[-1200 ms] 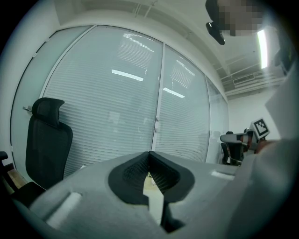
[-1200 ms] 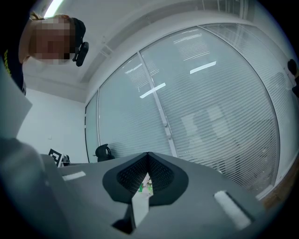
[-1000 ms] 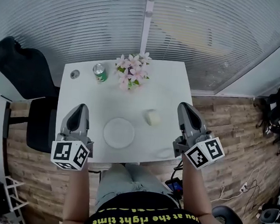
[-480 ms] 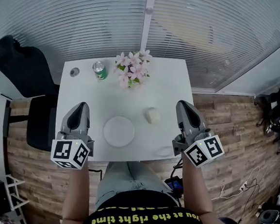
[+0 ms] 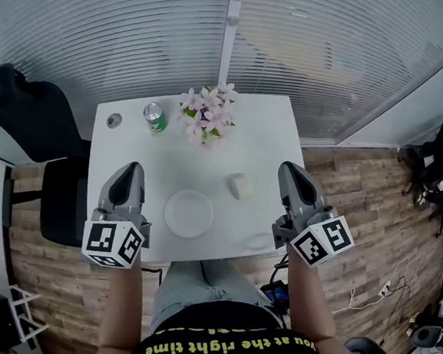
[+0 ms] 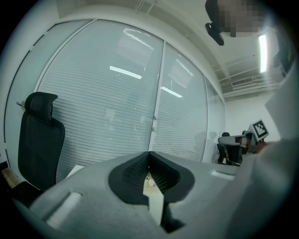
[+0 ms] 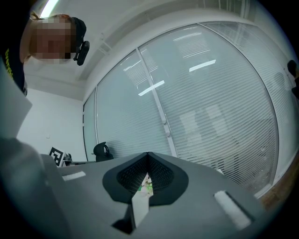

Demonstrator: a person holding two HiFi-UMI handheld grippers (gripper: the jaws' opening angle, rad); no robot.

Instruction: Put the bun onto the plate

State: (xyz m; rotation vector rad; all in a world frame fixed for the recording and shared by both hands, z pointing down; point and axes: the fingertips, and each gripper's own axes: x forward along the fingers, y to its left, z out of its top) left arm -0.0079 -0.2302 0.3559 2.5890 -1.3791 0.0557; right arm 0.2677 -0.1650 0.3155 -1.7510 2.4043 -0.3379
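Head view: bun (image 5: 241, 186) lies on white surface (image 5: 263, 137), just right of bare plate (image 5: 188, 213), not touching it. Left claw (image 5: 132, 168) and right claw (image 5: 290, 169) hover at near edge, flanking plate; looks like ready pose.
Left gripper view: left claw (image 6: 149, 154) tips pressed together, nothing between.
Right gripper view: right claw (image 7: 148, 155) likewise closed and empty. It sits nearer bun, so likely picker.

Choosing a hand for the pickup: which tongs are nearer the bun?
Right. The right tongs hover just to the right of the bun; the left tongs are farther off, left of the plate.
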